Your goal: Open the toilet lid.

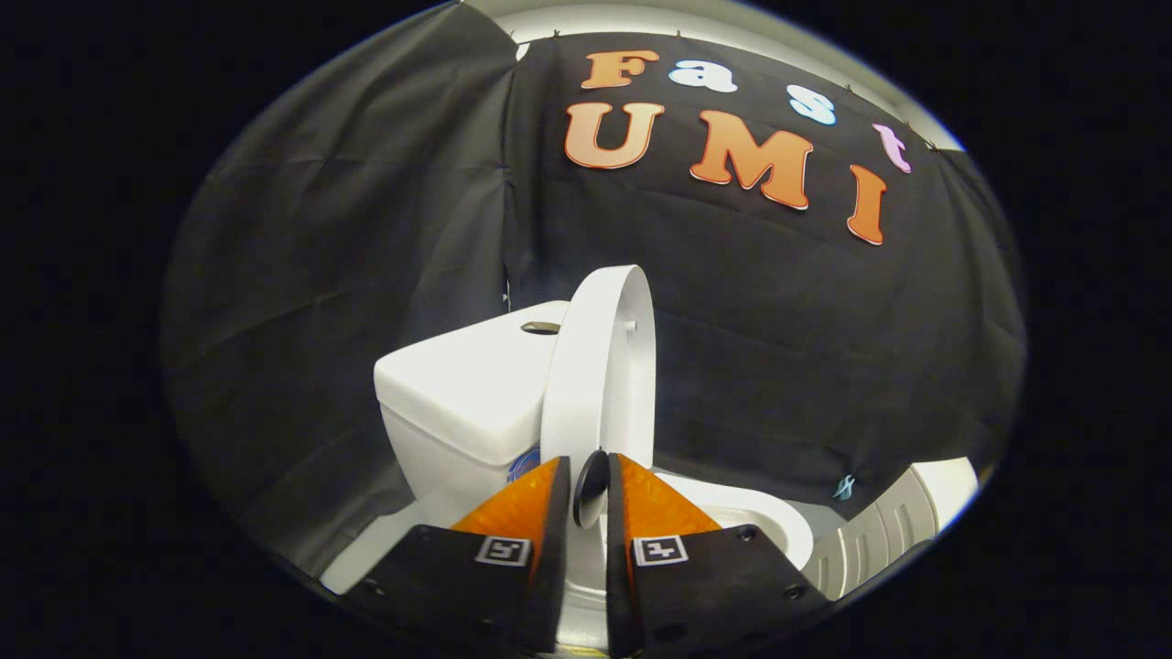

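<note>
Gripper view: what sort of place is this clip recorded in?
Likely a mock bathroom in a cloth-walled booth: a white toilet with its tank and raised lid, black cloth wall behind. The gripper is nearly closed around the lid's edge.

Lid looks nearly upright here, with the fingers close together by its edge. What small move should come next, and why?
Probably ease the lid back to the tank, then withdraw. It stands nearly vertical beside the tank, bowl exposed. The gripper sits at its lower edge, fingers nearly closed; grip unclear.

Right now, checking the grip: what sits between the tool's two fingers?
In the gripper view, the raised toilet lid stands edge-on, its lower edge in the narrow gap between the tool fingers, beside the tank.
</note>
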